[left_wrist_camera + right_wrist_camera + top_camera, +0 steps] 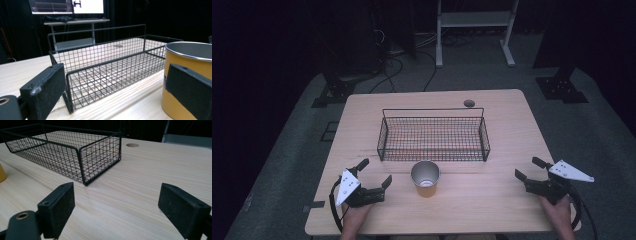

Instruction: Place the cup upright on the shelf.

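One yellow metal-rimmed cup [426, 178] stood just before one black wire basket [433, 134] on the wooden worktop [492, 195]; two grippers, left gripper [374, 175] and right gripper [529, 168], flanked the cup, jaws open, empty.

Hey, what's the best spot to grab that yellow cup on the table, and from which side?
Grip the yellow cup across its side wall just below the metal rim, coming in level from its left with the left gripper, which is open and nearest. The cup stands upright and apart from the wire basket behind it, and I see no handle, so probably a sideways pinch across the round body suits best.

Monitors [66, 6] on a stand [75, 22]
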`<state>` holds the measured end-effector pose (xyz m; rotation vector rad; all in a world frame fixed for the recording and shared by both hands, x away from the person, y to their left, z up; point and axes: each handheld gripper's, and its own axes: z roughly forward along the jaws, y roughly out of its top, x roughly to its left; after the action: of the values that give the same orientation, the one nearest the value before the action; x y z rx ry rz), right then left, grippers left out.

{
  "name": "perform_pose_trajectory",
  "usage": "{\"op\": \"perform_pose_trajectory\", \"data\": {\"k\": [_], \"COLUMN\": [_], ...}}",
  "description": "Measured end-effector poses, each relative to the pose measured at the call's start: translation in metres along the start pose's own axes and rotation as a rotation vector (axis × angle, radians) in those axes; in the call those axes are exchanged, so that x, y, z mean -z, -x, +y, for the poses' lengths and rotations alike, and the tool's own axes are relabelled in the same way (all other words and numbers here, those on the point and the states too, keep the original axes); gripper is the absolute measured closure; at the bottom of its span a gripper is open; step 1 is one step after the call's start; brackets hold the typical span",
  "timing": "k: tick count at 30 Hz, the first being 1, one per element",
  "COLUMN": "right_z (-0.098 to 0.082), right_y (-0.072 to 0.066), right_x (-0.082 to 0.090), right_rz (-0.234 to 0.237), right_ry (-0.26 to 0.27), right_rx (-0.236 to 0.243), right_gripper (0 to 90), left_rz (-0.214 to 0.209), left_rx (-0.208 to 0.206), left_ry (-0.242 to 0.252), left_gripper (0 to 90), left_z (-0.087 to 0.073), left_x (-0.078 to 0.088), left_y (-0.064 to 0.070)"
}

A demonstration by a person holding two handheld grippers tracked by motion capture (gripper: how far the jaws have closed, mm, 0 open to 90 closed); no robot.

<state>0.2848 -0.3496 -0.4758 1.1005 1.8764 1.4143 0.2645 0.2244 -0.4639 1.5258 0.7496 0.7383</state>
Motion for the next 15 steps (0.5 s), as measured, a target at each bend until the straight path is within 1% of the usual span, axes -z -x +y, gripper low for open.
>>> {"op": "perform_pose_trajectory", "data": {"k": [5,8,11,12,15], "right_z": [-0.0001,0.0002,0.0002,0.0003,0.0003], "right_y": [-0.0013,-0.0038,-0.0033,-0.0029,-0.0026], "right_x": [-0.0003,-0.0021,-0.0024,-0.0024,-0.0022], "right_rz": [-0.005,-0.012,-0.014,-0.013,-0.012], "right_ry": [-0.004,-0.023,-0.022,-0.02,-0.019], "right_rx": [0.006,0.023,0.02,0.018,0.015], "right_gripper": [12.8,12.9,12.9,12.9,12.9], "left_rz": [-0.019,-0.05,-0.061,-0.067,-0.08], "left_rx": [-0.014,-0.018,-0.02,-0.028,-0.025], "left_ry": [0.004,0.001,0.001,-0.002,0.003], "left_gripper": [2.2,1.8,1.8,1.8,1.8], "left_z": [0.0005,0.0004,0.0003,0.0001,0.0001], "left_x": [0.0001,-0.0006,-0.0011,-0.0018,-0.0025], "left_y": [0.0031,0.0062,0.0074,0.0087,0.0098]}}
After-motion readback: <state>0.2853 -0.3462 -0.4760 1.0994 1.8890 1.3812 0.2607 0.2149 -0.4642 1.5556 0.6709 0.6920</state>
